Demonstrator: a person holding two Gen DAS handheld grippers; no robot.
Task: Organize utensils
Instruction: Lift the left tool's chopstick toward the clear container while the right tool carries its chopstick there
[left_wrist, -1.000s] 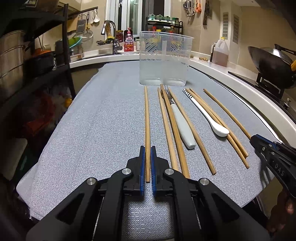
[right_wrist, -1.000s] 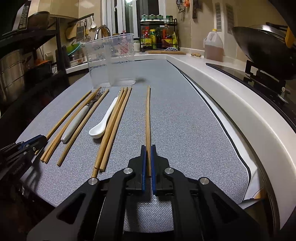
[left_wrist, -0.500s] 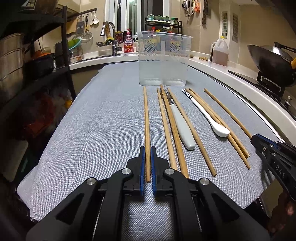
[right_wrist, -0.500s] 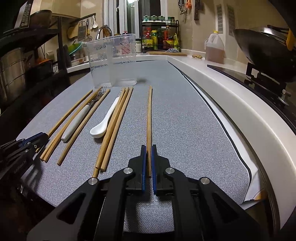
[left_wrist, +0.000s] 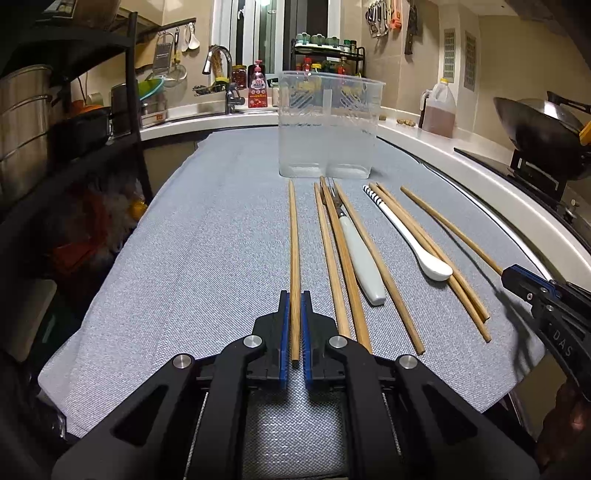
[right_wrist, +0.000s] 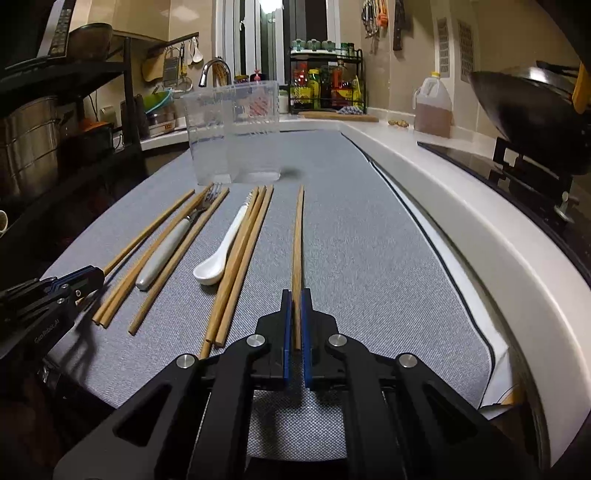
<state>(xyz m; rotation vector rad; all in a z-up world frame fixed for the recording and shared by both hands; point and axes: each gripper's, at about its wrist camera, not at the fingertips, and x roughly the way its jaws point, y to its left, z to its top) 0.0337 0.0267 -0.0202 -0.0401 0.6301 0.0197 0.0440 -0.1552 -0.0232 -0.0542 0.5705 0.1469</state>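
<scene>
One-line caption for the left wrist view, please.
Left claw shut on the leftmost chopstick on the grey mat, other utensils alongside, clear holder beyond.

Wooden chopsticks lie lengthwise on the grey mat, tips toward the clear two-compartment holder standing upright at the mat's far end. Among them lie a white-handled fork and a white spoon.
</scene>
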